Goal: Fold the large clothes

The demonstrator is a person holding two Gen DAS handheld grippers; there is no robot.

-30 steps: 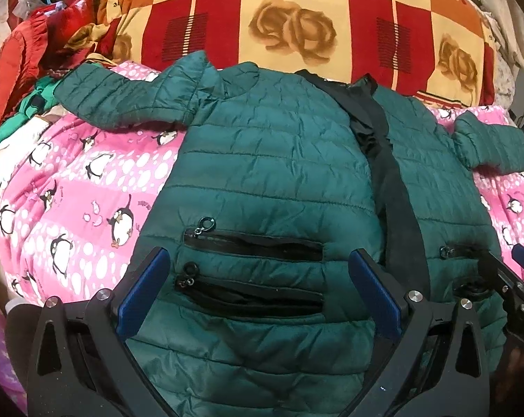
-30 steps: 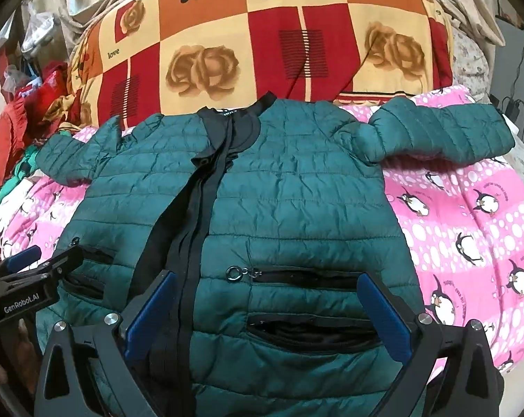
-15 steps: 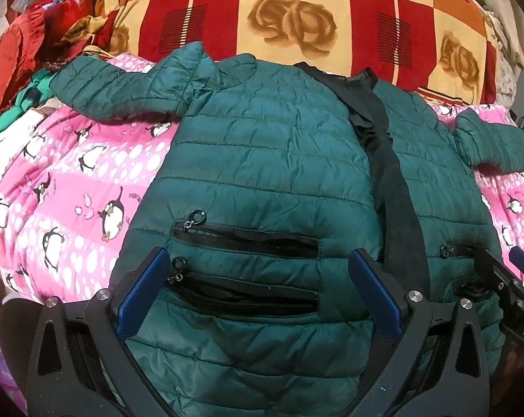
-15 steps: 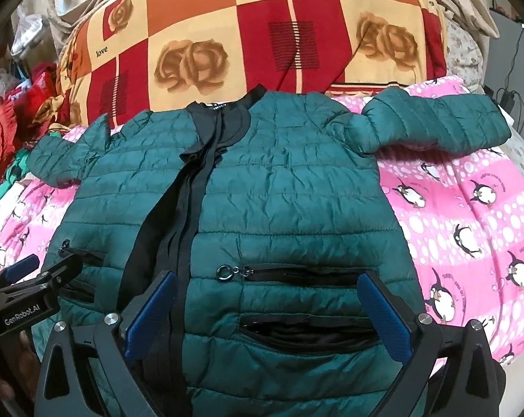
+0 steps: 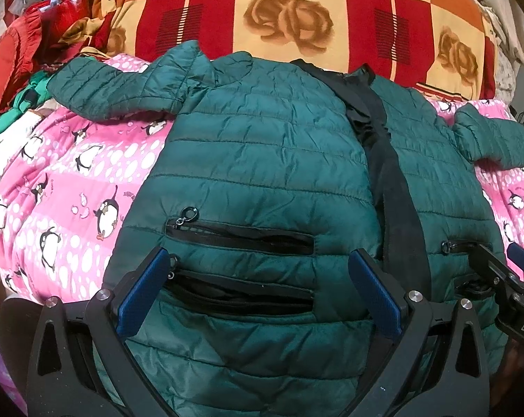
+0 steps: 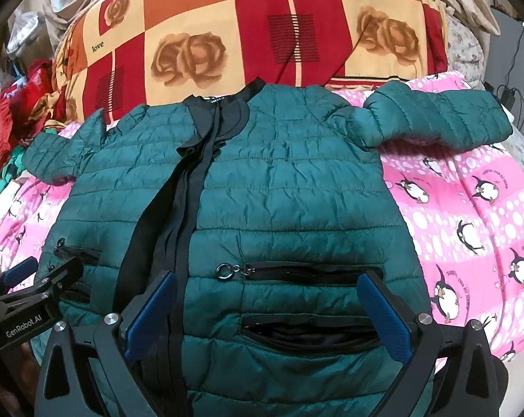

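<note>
A green quilted jacket (image 5: 262, 160) is seen spread front-up on a pink penguin-print blanket (image 5: 71, 187), with its collar toward a red-and-orange rose-patterned quilt (image 5: 289, 17) banked behind it. A black zipper band (image 6: 178, 201) runs down the middle of the jacket.

The left gripper (image 5: 258, 292) is held over the jacket's lower hem on one side of the zipper band, its blue-padded jaws spread wide with nothing between them; two unzipped pockets (image 5: 241, 236) lie between and just beyond the pads. The right gripper (image 6: 267, 309) is held over the hem on the other side of the zipper band, jaws likewise wide apart and empty, with that panel's two pockets (image 6: 310, 272) framed between them.

Only in the left wrist view is the jacket's left-hand sleeve (image 5: 123, 87) shown at full length, stretched toward a heap of red and green clothes (image 5: 25, 55) beside the jacket; the other sleeve appears there only as a short bunched stub. Only in the right wrist view is the opposite sleeve (image 6: 439, 118) laid out in full across the blanket, and a black cable is visible at the far edge beyond it. In each view the other gripper's tips enter at the frame edge near the jacket's hem; a "GenRobot.AI" label is readable only in the right wrist view.
</note>
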